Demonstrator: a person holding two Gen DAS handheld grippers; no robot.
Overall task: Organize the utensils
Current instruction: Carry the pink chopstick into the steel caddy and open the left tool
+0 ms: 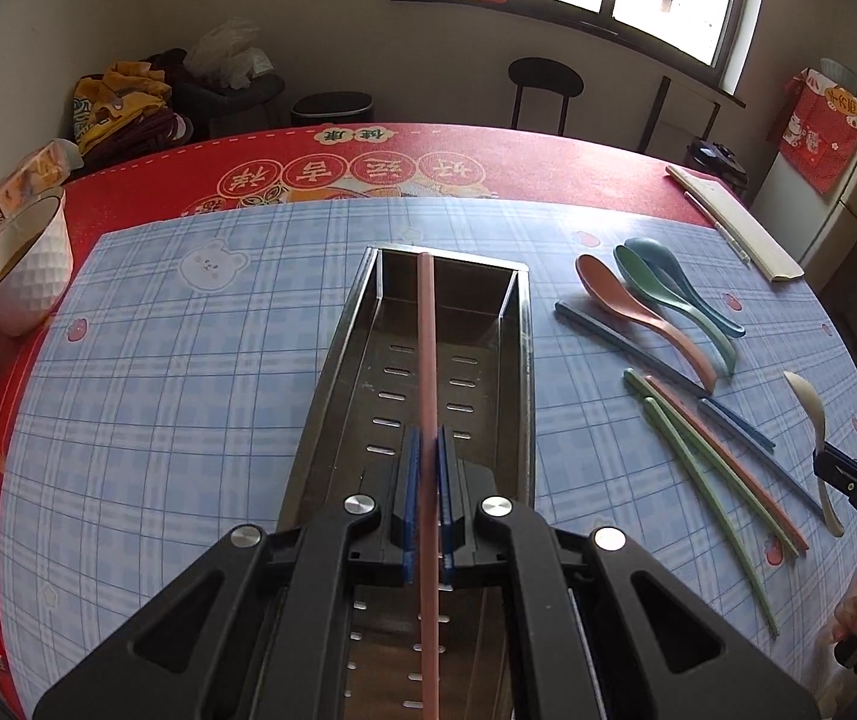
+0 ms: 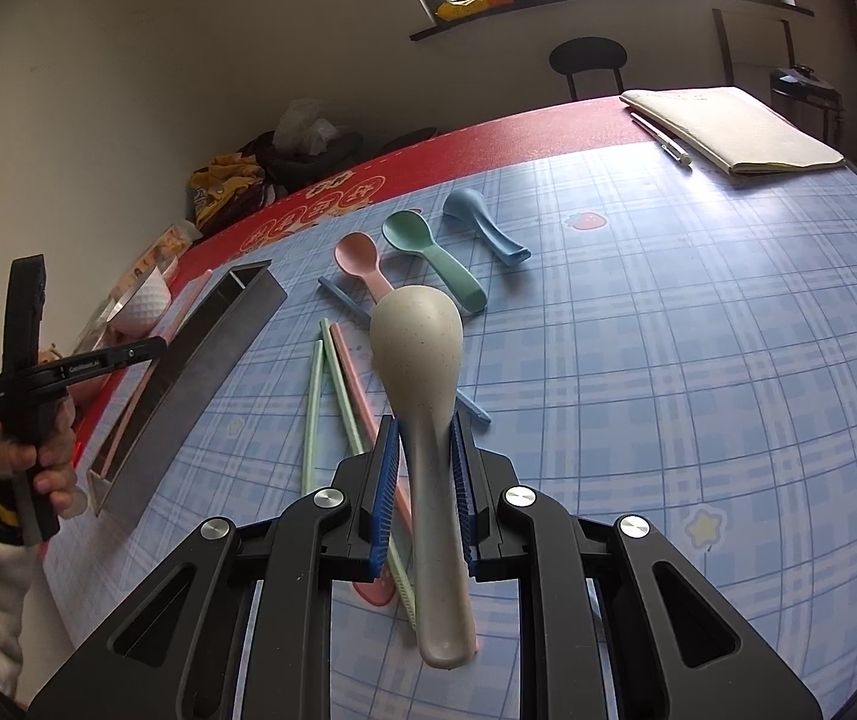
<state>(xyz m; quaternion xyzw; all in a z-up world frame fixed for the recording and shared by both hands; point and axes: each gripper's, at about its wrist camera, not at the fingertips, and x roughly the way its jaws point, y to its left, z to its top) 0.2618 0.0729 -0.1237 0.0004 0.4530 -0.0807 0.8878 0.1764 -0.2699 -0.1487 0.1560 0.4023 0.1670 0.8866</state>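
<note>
**A:** ok so your left gripper (image 1: 427, 462) is clamped tight on a pink chopstick (image 1: 426, 348), blue pads squeezing it from both sides. The stick runs straight out ahead over the metal tray (image 1: 523, 360), lined up with its long axis, tip up near the far end wall. Can't tell if the tip touches anything.

**B:** yeah, and from your right side the tray (image 2: 200, 354) looks like a long steel box lying at an angle on the blue checked mat (image 2: 668, 360), with your left hand (image 2: 50, 456) wrapped round the gripper handle just beside its near end. White sleeve showing.

**A:** What's your right gripper (image 2: 425, 450) doing?

**B:** Closed on the cream spoon (image 2: 416, 348), pads pinching the handle partway along, bowl sticking out forward and held up off the mat. The handle end pokes back toward the camera.

**A:** Rest of the utensils are still loose on the mat, to the right of the tray: pink spoon (image 1: 620, 300), green spoon (image 1: 662, 294) and blue spoon (image 1: 686, 288) side by side, overlapping a bit. Nearer you lie two green chopsticks (image 1: 698, 468), another pink chopstick (image 1: 728, 462) and blue chopsticks (image 1: 626, 348), kind of fanned out.

**B:** Tray itself has nothing lying in it that I can see, just slots in the floor. White bowl (image 1: 20, 264) sits off at the left edge on the red tablecloth (image 1: 548, 162).
</note>
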